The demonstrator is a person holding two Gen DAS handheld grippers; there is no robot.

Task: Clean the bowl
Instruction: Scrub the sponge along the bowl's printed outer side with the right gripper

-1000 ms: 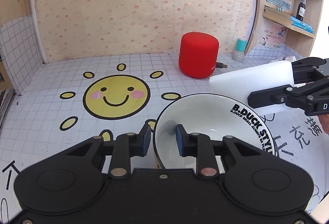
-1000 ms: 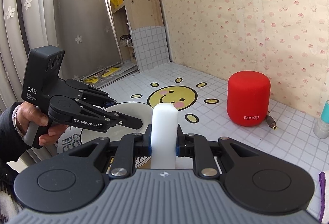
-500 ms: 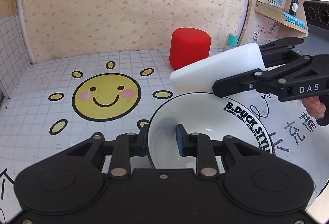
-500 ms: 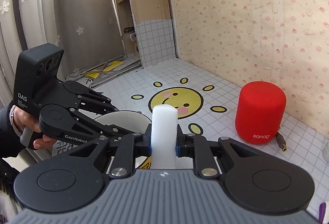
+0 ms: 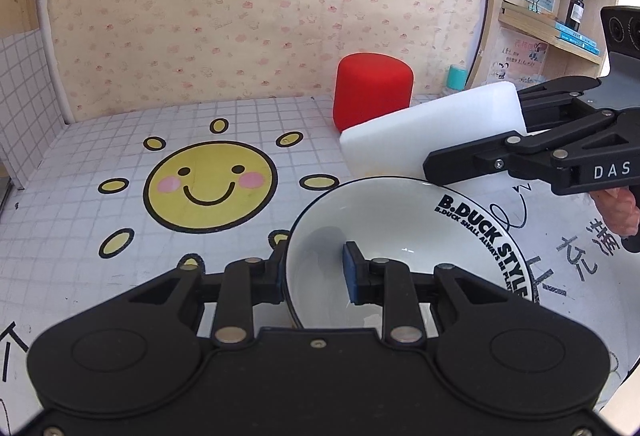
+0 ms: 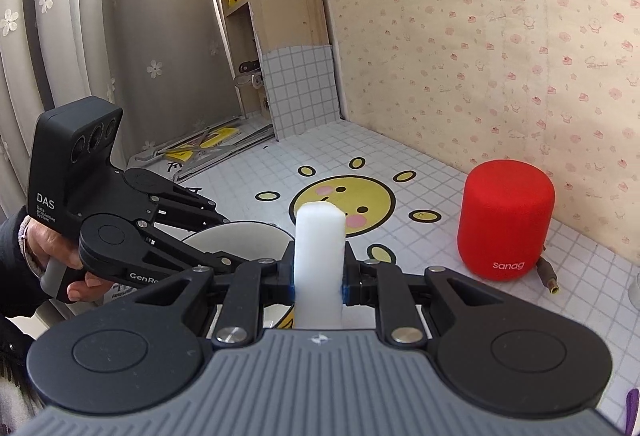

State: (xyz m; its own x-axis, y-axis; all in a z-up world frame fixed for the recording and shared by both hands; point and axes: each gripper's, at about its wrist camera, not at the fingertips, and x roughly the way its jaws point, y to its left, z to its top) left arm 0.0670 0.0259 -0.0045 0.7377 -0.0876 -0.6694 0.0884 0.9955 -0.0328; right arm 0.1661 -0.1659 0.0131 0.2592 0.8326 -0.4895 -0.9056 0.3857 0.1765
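A white bowl [image 5: 404, 220] with black "B.DUCK" lettering on its rim is tilted up on the mat. My left gripper [image 5: 314, 272] is shut on the bowl's left rim, one finger inside and one outside. My right gripper [image 6: 319, 278] is shut on a white sponge block [image 6: 319, 256]. In the left wrist view the sponge [image 5: 432, 128] hovers just above the bowl's far rim, apart from it. In the right wrist view the bowl [image 6: 240, 240] lies left of the sponge, partly hidden by the left gripper.
A red cylindrical speaker [image 5: 374, 96] stands behind the bowl, near the wall, with a cable plug [image 6: 548, 276] beside it. A sun-face mat [image 5: 210, 186] covers the table. Wooden shelves [image 5: 548, 24] stand at the right. A small teal-capped bottle [image 5: 456, 76] sits by them.
The right gripper with the sponge has moved in over the bowl's far rim. The left gripper keeps its hold on the bowl and has shifted only slightly.
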